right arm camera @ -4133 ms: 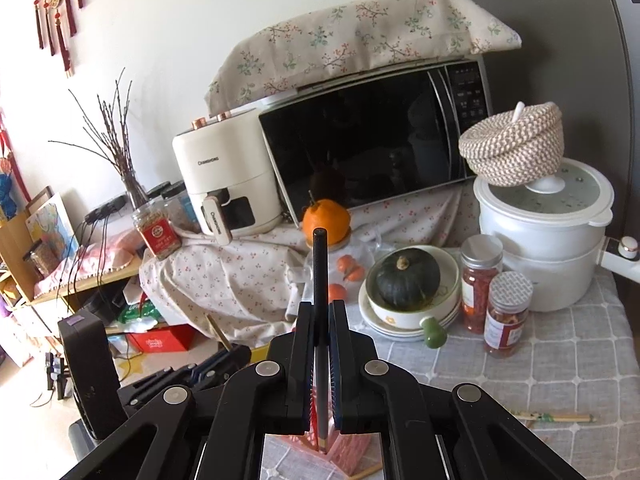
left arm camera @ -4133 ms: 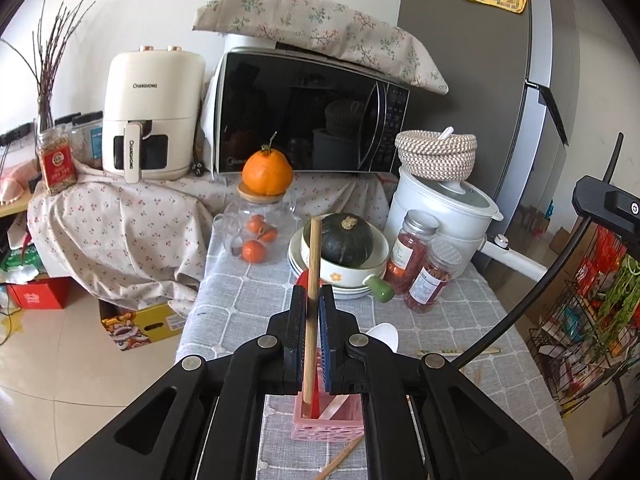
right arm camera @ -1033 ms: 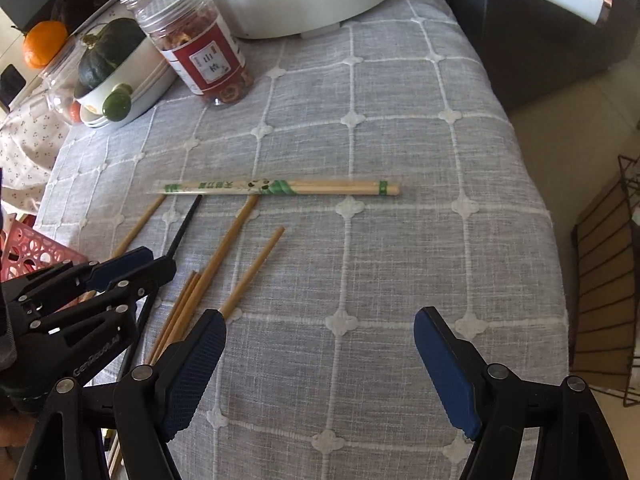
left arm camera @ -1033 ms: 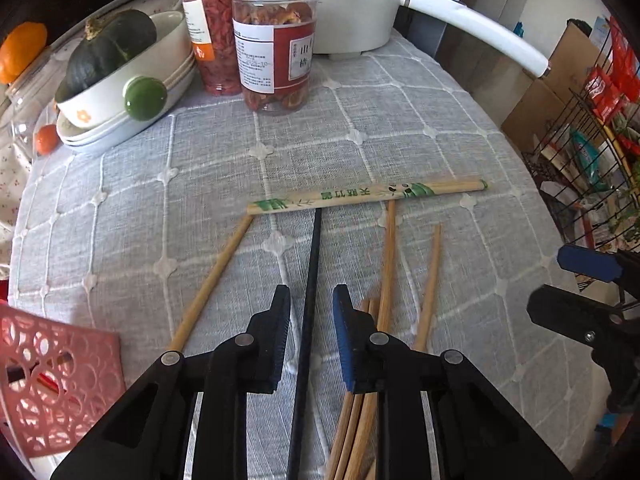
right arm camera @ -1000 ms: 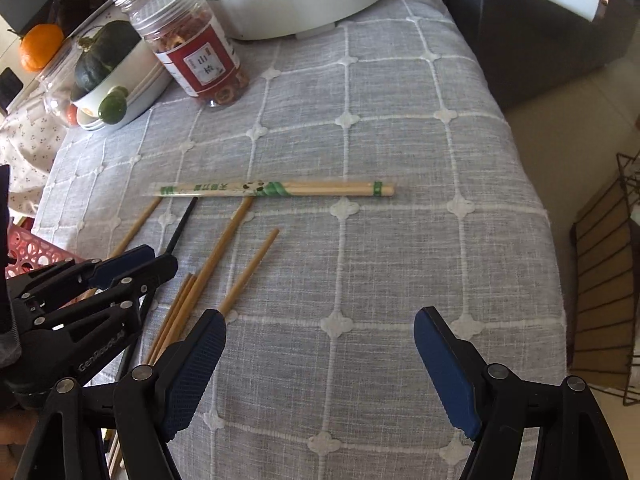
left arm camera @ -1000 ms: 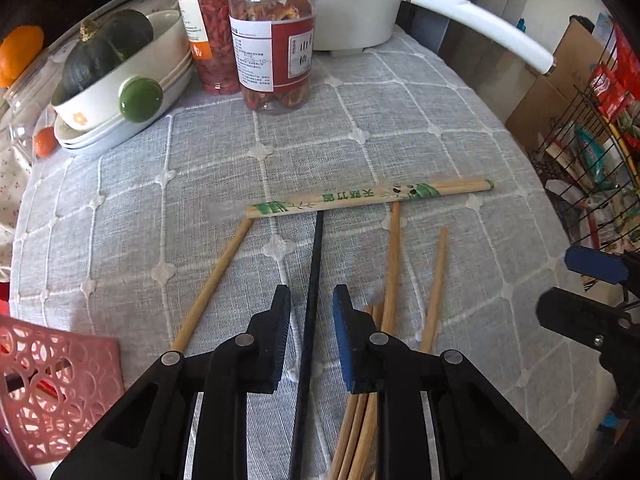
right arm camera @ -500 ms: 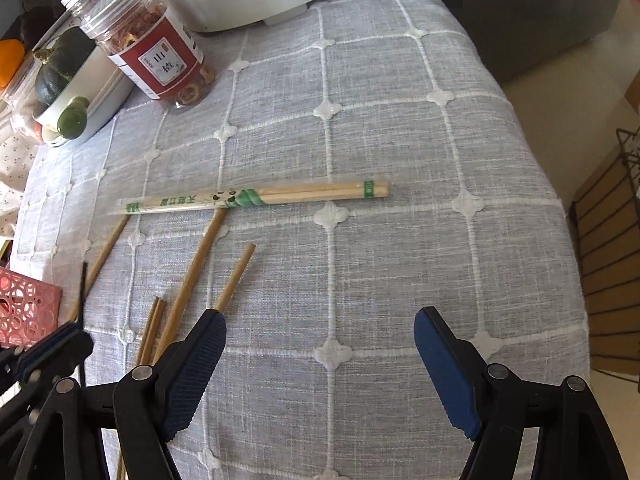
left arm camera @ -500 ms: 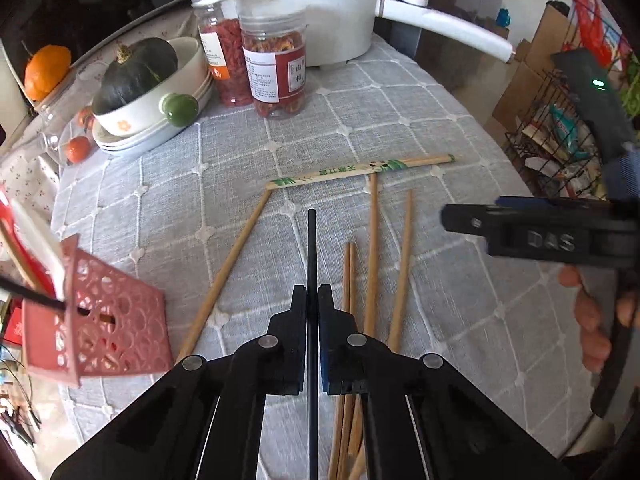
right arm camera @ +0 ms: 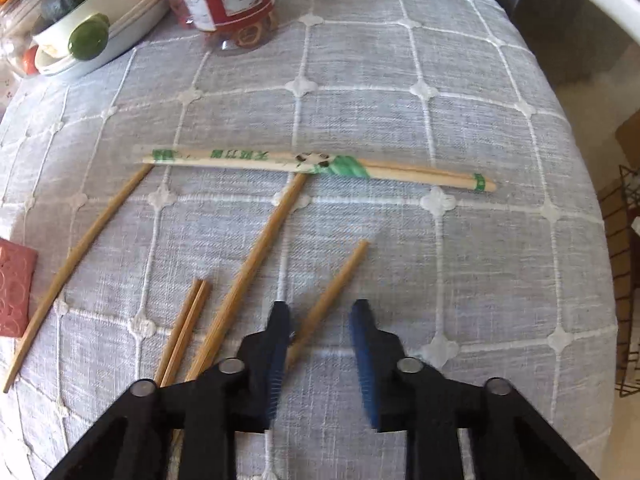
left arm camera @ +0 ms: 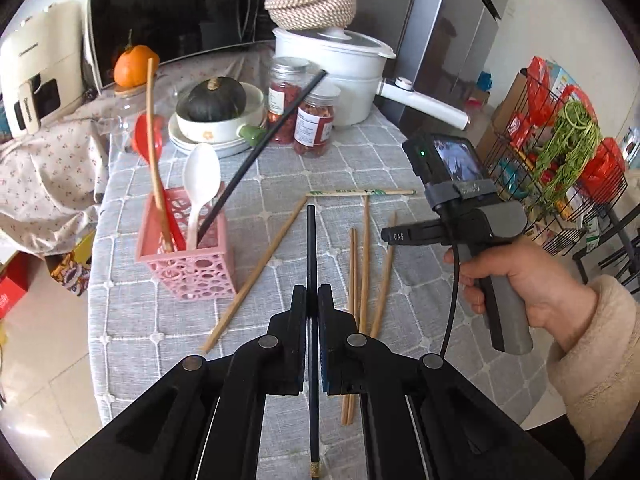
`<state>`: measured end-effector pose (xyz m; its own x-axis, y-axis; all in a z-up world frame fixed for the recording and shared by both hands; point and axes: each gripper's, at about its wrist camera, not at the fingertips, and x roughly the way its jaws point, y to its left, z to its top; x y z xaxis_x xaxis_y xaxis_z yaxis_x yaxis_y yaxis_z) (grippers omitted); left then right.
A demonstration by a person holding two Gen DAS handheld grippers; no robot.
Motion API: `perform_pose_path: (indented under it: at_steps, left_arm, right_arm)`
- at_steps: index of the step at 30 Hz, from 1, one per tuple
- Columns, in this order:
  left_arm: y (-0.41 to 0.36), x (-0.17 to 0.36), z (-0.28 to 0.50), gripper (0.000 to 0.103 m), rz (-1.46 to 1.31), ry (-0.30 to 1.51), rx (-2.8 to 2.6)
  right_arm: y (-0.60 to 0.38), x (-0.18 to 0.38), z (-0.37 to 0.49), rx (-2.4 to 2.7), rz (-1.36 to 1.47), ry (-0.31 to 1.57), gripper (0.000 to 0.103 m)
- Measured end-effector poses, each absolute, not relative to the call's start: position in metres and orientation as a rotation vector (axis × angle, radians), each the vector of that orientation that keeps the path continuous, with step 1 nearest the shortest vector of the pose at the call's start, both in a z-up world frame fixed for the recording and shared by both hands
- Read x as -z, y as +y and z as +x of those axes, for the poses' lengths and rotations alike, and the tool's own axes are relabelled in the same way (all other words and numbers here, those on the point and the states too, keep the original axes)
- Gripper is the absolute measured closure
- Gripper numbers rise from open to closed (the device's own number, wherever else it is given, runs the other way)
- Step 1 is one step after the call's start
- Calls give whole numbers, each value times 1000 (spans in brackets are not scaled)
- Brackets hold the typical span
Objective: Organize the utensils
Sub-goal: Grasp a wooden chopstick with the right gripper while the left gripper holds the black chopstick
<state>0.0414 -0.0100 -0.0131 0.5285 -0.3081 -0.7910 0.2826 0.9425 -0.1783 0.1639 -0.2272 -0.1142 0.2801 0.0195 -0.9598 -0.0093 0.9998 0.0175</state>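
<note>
Pinched flat between the jaws of the left gripper is a black chopstick, its shaft running straight out past the tips and lifted clear of the grey checked tablecloth. From the left wrist view, a pink perforated utensil holder stands to the left on the cloth and carries a white spoon, a red spoon, a wooden chopstick and a second black chopstick leaning out to the right. Loose wooden chopsticks lie on the cloth beyond the gripper tips, with a paper-wrapped pair lying crosswise behind them. At the right, a person's hand in a cream sleeve holds the handle of the right gripper above those chopsticks. Behind stand a bowl with a dark green squash, two jars and a white pot. From the right wrist view, the right gripper points steeply down at the cloth with its blurred jaws closing; one wooden chopstick runs into the gap between them beside the left pad, and whether the pads yet press on it I cannot tell. More wooden chopsticks lie just left of it, the wrapped pair lies beyond, and a corner of the pink holder shows at the left edge.
</note>
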Motion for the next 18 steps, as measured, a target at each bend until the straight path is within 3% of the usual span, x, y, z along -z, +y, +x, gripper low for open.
perform_pose_path:
  at_steps: [4,10,18]
  left_arm:
    - [20,8,40,98,-112,929,338]
    - [51,2,34,98,-162,900,335]
    - [78,-32,22,98,-198,785,327]
  right_arm:
    - [-221,110,145,-36,9,1296,98]
    - [-229,89,108,-53,79,1251,98]
    - [-216,23,61,-103,117,1051,98]
